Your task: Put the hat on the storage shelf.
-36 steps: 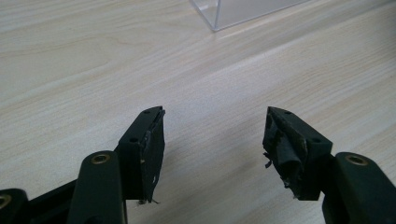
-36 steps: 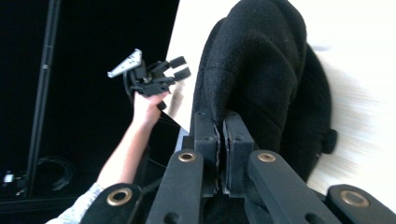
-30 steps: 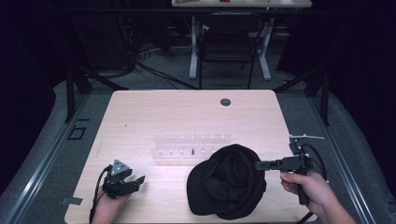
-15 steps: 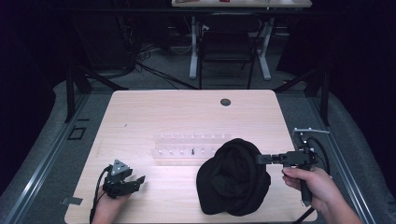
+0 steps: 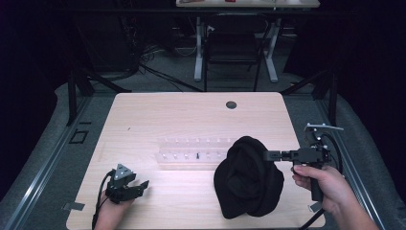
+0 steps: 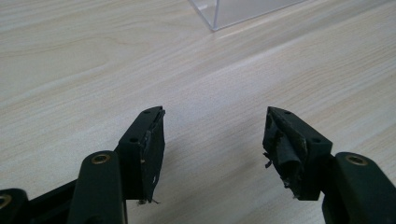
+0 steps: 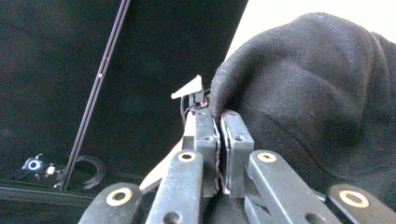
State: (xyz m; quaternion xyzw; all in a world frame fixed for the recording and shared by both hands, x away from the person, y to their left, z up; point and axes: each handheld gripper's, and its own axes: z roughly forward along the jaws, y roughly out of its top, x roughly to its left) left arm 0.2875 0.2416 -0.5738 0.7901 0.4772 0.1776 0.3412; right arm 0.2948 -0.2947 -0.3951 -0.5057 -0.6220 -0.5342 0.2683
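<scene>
Right gripper view shows my right gripper (image 7: 219,140) pinching the black beanie (image 7: 308,93), its fabric edge between the fingertips. My left gripper (image 6: 212,140) gapes empty over the wooden table (image 6: 93,70).

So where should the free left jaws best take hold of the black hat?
Probably the hat's loose lower-left edge, coming in from the left gripper's side: the right gripper already pinches the upper right edge, and the cloth hangs bunched toward the table.

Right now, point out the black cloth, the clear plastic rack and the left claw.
black cloth (image 5: 246,184), high view, middle of the bunched fabric.
clear plastic rack (image 5: 191,154), high view, its middle, between the pegs.
left claw (image 6: 212,140), left gripper view, midway between its open fingertips.
</scene>
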